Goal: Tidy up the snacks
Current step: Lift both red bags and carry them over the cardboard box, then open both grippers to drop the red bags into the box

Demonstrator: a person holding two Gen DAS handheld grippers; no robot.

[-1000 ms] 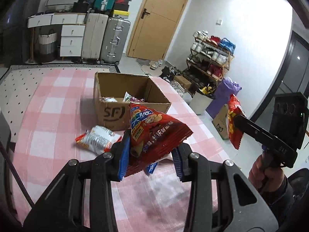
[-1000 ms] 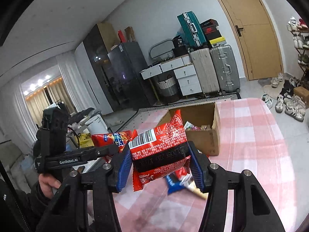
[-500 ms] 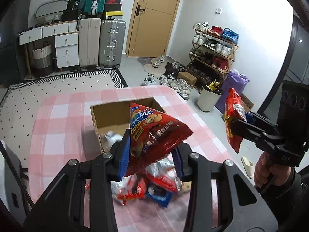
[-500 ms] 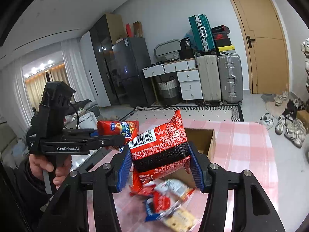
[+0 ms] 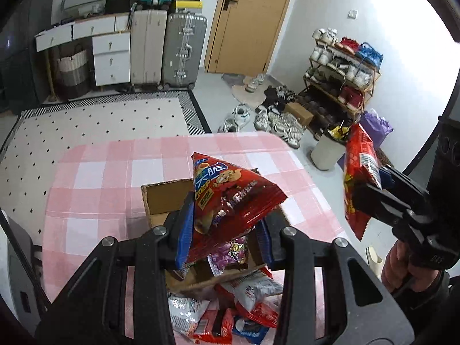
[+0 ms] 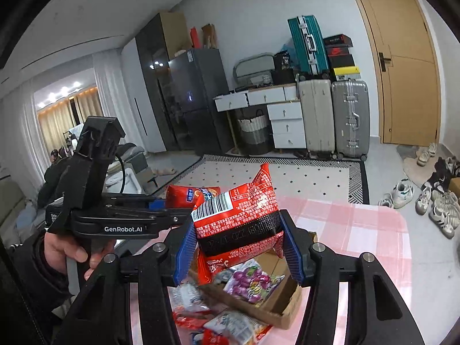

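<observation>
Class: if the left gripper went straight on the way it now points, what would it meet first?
Probably the open cardboard box below its held chip bag, likely the purple snack packet inside; depth is uncertain.

chip bag (image 5: 230, 198): glossy red foil, between left pads
box (image 5: 164, 198): matt cardboard, beyond fingers
tablecloth (image 5: 100, 178): pink checked cloth

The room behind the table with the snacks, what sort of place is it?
Most likely a lived-in home, a living area near the entrance. A shoe rack full of shoes stands by a wooden door, suitcases are parked against the wall, and a dark fridge stands further in.
</observation>
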